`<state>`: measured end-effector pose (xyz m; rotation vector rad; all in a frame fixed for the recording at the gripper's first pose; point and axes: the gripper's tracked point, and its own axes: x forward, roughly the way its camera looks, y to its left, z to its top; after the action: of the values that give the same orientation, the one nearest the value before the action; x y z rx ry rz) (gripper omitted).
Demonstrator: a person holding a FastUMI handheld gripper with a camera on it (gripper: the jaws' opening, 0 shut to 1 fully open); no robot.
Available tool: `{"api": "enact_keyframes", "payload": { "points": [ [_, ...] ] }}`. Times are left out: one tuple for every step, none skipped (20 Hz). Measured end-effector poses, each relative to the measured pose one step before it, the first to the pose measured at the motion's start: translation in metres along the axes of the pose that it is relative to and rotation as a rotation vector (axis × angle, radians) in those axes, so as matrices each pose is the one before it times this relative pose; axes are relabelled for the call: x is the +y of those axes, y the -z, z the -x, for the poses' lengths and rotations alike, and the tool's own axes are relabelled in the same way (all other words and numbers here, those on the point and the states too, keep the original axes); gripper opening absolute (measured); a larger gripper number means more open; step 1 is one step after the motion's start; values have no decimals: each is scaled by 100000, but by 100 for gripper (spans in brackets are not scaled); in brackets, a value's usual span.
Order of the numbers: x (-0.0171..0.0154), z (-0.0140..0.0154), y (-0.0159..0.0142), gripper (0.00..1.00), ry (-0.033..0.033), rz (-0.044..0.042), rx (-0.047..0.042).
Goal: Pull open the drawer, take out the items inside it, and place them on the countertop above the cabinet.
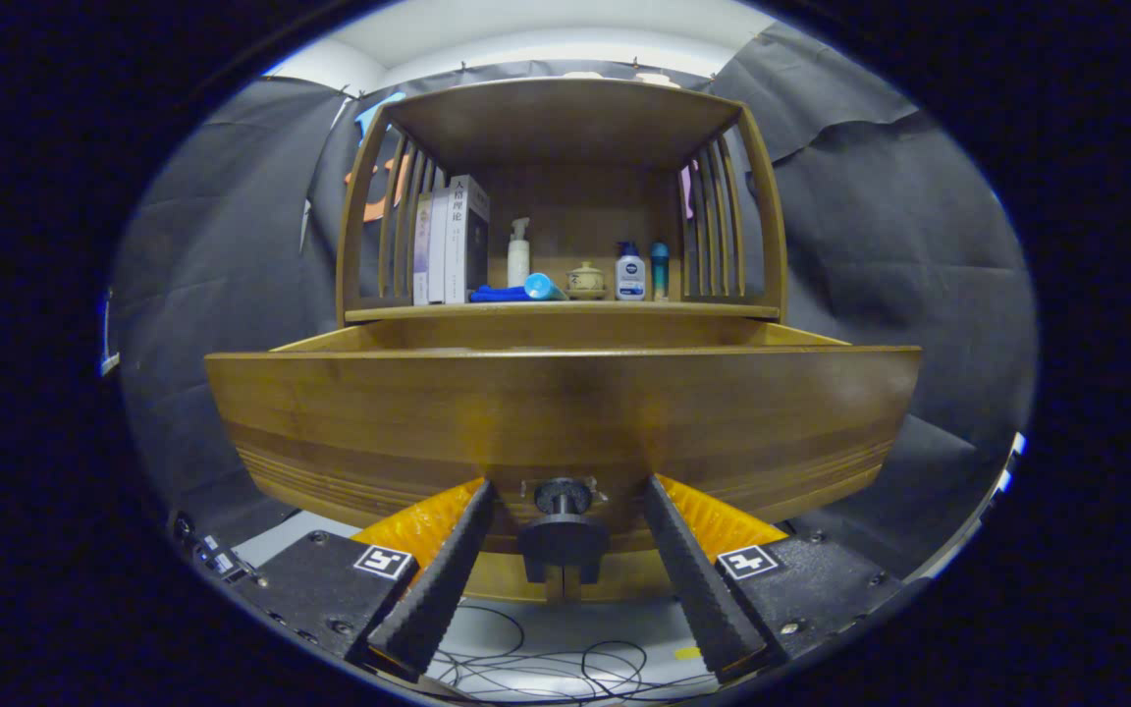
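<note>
Drawer pulled out, knob between parted gripper fingers

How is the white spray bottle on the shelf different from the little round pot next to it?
The spray bottle is tall, thin and white, with a nozzle on top; the pot is short, round and tan, with a lid. The bottle stands left of the pot, with a blue cloth before it. Both stand upright on the shelf, beyond the open drawer. The gripper is open around the knob.

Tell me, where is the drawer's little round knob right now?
In the gripper view, the knob sits low on the middle of the pulled-out drawer front, between the spread fingers of the hand-held gripper, which are not touching it.
</note>
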<state>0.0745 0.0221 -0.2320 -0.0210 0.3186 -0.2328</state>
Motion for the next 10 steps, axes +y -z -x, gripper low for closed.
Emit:
{"api": "enact_keyframes", "payload": {
  "points": [
    [26,-71,-45,98,-330,-318,326],
    [-1,-217,-91,97,-270,-73,65],
    [51,-185,-76,97,-244,419,73],
    [-72,-257,-150,97,-153,324,-151],
    [-25,-188,-63,96,-298,-6,-153],
    [71,-229,-66,96,-13,210,33],
    [-57,-45,-62,96,169,424,-225],
    [1,-324,-75,96,92,-181,-194],
    [77,-222,-167,96,-44,-288,-61],
    [82,-395,22,96,60,50,166]
  ]
}}
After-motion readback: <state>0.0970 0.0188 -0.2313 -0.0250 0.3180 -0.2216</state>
